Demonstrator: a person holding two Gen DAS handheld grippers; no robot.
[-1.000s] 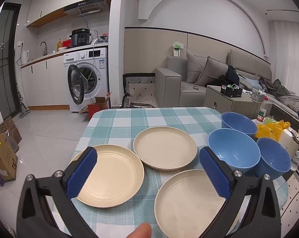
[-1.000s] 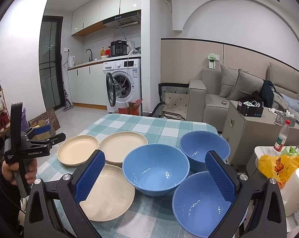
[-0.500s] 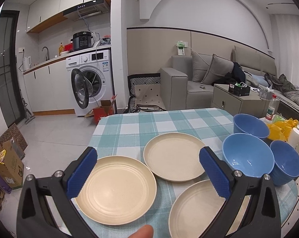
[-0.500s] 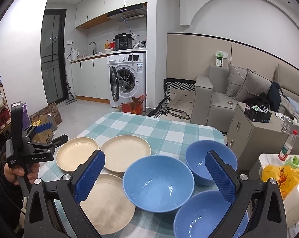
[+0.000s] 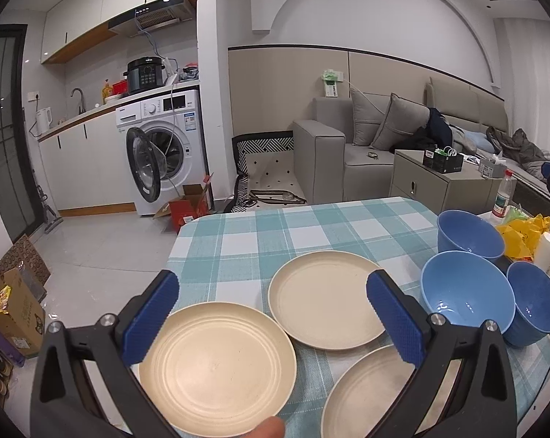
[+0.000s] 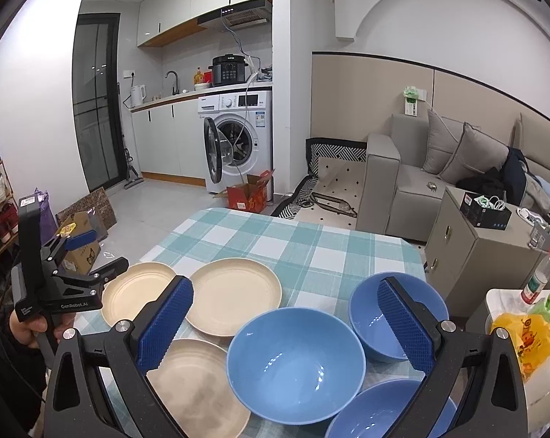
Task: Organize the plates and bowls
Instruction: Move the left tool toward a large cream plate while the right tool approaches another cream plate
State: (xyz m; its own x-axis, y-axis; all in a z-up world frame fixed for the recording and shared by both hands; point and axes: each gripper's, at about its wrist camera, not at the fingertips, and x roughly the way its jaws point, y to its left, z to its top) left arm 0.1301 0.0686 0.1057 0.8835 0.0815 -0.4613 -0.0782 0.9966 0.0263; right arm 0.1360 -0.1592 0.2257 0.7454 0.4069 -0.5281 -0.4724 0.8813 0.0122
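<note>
Three cream plates lie on the checked tablecloth: a near-left plate [image 5: 216,365], a far plate [image 5: 326,297] and a near-right plate [image 5: 369,394]. Three blue bowls stand to their right: a middle bowl [image 5: 464,294], a far bowl [image 5: 470,233] and a near bowl [image 5: 535,301]. My left gripper [image 5: 271,284] is open above the near-left and far plates, holding nothing. My right gripper [image 6: 285,292] is open above the middle bowl [image 6: 295,363], also empty. The right wrist view shows the left gripper [image 6: 83,261] in a hand beside the near-left plate [image 6: 134,294].
The table [image 5: 311,222] ends just left of the plates, with floor and a cardboard box [image 5: 14,306] beyond. A yellow bag [image 5: 523,230] and a bottle [image 5: 501,193] crowd the right side by the bowls. A grey cabinet [image 6: 483,233] and sofa stand behind.
Both grippers have drawn back and lifted a little, so plates and bowls sit lower and further right in the left view. Nothing on the table has moved; both stay open.
</note>
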